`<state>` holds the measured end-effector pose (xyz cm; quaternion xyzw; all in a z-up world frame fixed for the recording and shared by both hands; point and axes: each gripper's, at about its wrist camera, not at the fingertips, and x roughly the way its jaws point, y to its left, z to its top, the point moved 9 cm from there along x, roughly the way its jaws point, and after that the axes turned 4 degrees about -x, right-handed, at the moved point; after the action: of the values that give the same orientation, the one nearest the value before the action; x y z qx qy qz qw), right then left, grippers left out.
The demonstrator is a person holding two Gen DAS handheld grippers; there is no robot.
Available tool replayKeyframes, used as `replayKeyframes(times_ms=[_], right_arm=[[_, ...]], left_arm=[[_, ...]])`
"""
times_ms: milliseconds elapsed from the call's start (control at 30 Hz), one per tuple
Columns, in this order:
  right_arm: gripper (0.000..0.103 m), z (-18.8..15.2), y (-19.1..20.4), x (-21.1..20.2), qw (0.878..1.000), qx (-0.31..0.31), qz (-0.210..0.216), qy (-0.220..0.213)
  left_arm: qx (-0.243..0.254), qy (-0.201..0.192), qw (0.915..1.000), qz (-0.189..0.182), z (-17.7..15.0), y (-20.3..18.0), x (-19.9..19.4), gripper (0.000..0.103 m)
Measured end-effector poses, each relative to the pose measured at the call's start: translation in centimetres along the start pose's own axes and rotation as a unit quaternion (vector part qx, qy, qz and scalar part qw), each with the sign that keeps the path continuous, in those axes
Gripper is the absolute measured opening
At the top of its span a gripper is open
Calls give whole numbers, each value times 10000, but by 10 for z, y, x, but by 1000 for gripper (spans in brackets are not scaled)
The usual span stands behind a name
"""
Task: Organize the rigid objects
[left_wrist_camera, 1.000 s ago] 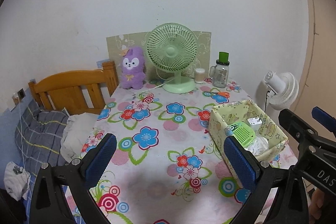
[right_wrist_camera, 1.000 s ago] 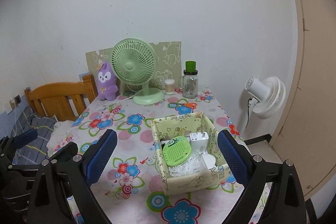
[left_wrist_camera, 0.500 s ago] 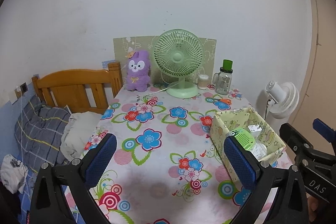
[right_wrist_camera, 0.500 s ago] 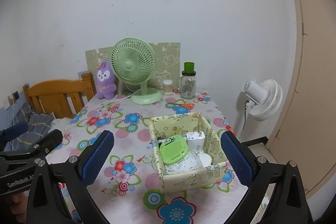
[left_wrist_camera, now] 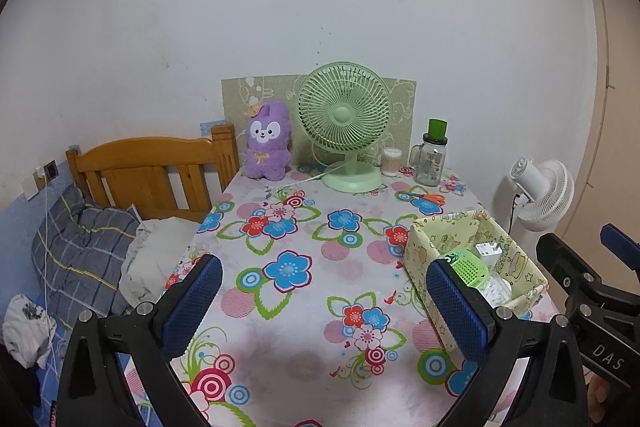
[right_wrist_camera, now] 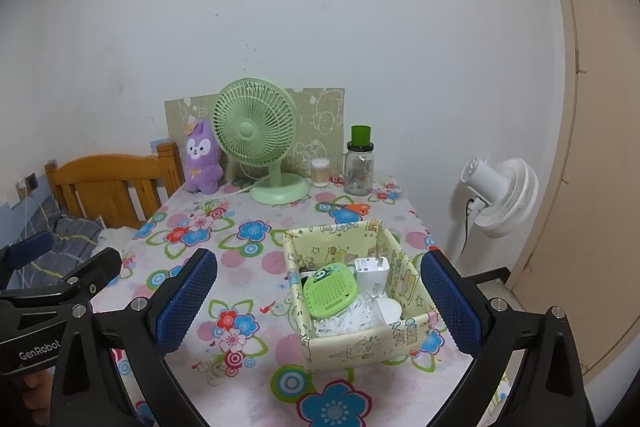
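The box (right_wrist_camera: 362, 341) sits near the bench's (right_wrist_camera: 256, 371) right edge, its long axis running from front to back. Inside, a green case (right_wrist_camera: 330, 291) leans tilted beside an upright white charger (right_wrist_camera: 374, 273). The right claw (right_wrist_camera: 318, 303) has just been opening and is released, empty; the left claw (left_wrist_camera: 320, 303) likewise gapes wide.

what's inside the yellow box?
In the box: a green vented case, a white charger, a white round piece, and tangled white cable. Anything beneath them is covered.
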<state>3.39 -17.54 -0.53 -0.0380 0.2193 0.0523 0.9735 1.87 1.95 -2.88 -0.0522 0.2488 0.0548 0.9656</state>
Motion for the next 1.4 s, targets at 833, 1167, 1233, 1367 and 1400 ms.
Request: replayKeyframes(times_ms=[833, 1167, 1233, 1367, 1400], right_arm=[[103, 3, 5, 3, 9999, -115, 48, -91], [103, 3, 5, 2, 9999, -113, 42, -107], [103, 3, 5, 2, 9999, -114, 43, -106], [103, 3, 5, 2, 9999, -103, 47, -109], [103, 3, 5, 2, 9999, -105, 45, -110]], left_arm=[[-37, 173, 9998, 48, -5, 2, 6, 103], [-28, 174, 9998, 26, -4, 1, 7, 103], [-27, 170, 9998, 31, -4, 1, 7, 103], [-21, 168, 9999, 34, -4, 1, 7, 103], [-20, 167, 9999, 36, -4, 1, 7, 103]])
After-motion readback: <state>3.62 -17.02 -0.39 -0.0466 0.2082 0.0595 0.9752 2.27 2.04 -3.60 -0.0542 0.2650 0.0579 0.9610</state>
